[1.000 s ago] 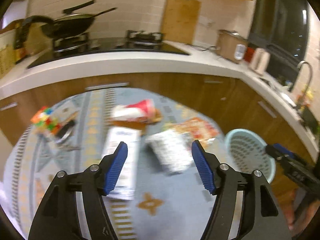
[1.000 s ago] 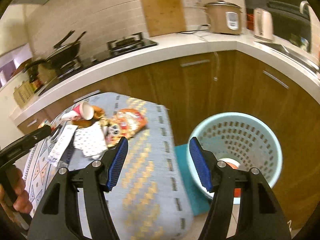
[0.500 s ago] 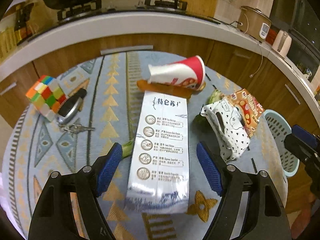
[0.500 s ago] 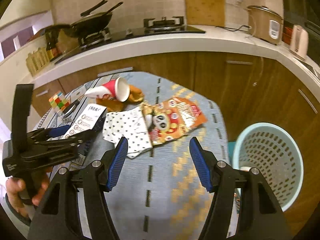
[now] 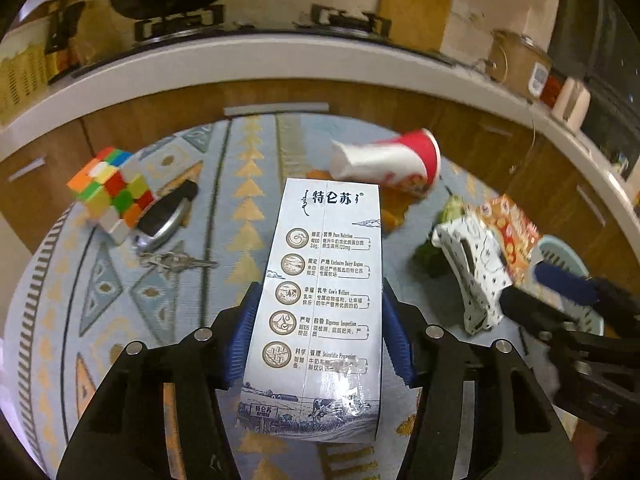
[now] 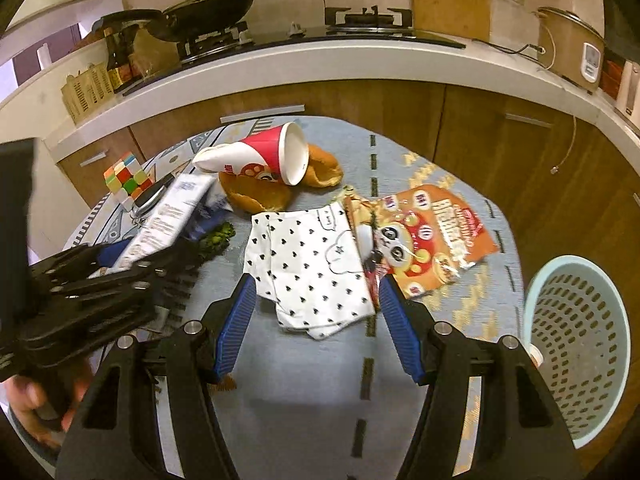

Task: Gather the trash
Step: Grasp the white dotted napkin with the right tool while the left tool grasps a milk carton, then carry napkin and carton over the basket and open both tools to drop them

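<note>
**White carton in the jaws, most of the litter still on the table**

White, glossy cardboard fills the left wrist view: a long flat-sided milk carton lies on the table with the left gripper straddling its near half. The jaws have just been closing, and the blue ribbed pads now sit against both long sides, so the pinch looks made, though the carton has not left the cloth.

The right gripper hangs spread over a limp white wrapper printed with small black hearts; its pads touch nothing. Touching that wrapper's far side is a crinkly orange foil snack bag, torn open. Beyond lie a red-and-white paper cup tipped on its side, some brown peel and a green scrap.

The pale blue perforated plastic basket stands off the table's right edge, with hardly anything visible inside, so I judge collection barely begun. The puzzle cube and keys probably stay.
</note>
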Available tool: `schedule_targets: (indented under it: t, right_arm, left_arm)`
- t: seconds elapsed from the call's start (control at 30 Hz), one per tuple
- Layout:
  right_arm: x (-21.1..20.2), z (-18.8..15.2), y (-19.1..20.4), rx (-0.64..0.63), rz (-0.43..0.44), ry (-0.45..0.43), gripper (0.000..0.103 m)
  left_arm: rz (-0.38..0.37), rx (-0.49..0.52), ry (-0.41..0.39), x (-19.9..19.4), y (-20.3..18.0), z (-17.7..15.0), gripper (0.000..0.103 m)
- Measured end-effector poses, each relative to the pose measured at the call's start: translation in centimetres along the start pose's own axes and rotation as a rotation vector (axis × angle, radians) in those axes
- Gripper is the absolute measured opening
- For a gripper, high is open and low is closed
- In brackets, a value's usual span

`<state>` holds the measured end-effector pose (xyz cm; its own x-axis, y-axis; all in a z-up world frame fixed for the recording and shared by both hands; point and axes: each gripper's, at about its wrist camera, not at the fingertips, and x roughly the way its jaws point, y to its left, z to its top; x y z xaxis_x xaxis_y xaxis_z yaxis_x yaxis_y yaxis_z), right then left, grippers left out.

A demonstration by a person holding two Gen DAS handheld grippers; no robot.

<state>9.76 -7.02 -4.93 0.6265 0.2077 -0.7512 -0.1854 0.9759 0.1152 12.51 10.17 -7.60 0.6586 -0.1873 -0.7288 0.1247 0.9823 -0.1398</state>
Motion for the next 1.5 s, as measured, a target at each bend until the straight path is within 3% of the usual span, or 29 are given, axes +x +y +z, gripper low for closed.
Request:
schedule_targets:
  t: [0.17, 0.4, 0.53, 0.6, 0.67, 0.8, 0.87, 0.9, 0.97, 1.07, 1.2, 1.5]
  right_arm:
    - [2.4, 0.5, 0.1, 0.018, 0.011, 0.035, 0.06]
    - [4.1, 0.2, 1.1, -0.019, -0.022, 0.057, 0.065]
    - [4.4, 0.2, 1.3, -0.027, -0.032, 0.061, 0.067]
    - [4.4, 0.1, 1.7, -0.044, -0.033, 0.058, 0.072]
    - [4.2, -0.1, 2.4, -0.078, 0.003, 0.056, 0.087]
    - [4.5, -0.2, 3.3, -0.109, -0.065, 0.055, 0.086]
    - [4.9, -0.1, 2.9, -0.087, -0.092, 0.069, 0.065]
    - [5.0, 0.0, 2.6, -0.071, -0.083, 0.072, 0.06]
    - [4.6, 0.1, 2.1, -0.046, -0.061, 0.054, 0.041]
    - [3.9, 0.1, 1.8, -0.035, -0.047, 0.023, 0.022]
    - [1.7, 0.0, 1.7, -0.031, -0.016, -0.033, 0.018]
    - [-5.7, 0.8, 0.9, -0.037, -0.008, -0.18, 0.018]
  left_arm:
    - [-0.016, -0.055, -0.058, -1.2, 1.7, 0.0, 0.054]
    - [-0.056, -0.136, -0.07, -0.3, 3.5, -1.2, 0.054]
    - [-0.048, -0.116, -0.076, 0.0, 3.2, -1.4, 0.054]
    - [-0.034, -0.086, -0.078, 0.0, 2.7, -1.4, 0.054]
    - [-0.03, -0.073, -0.084, -0.1, 2.5, -1.4, 0.054]
    - [-0.04, -0.101, -0.078, 0.0, 3.1, -1.3, 0.054]
    - [-0.051, -0.116, -0.077, 0.0, 3.4, -1.3, 0.054]
    - [-0.053, -0.119, -0.077, 0.0, 3.5, -1.3, 0.054]
    - [-0.049, -0.118, -0.08, -0.1, 3.4, -1.4, 0.054]
    - [-0.045, -0.111, -0.089, -0.3, 3.2, -1.4, 0.054]
    - [-0.041, -0.098, -0.111, -1.2, 2.6, -1.3, 0.054]
    - [-0.139, -0.038, -0.249, -7.8, -1.6, 0.6, 0.054]
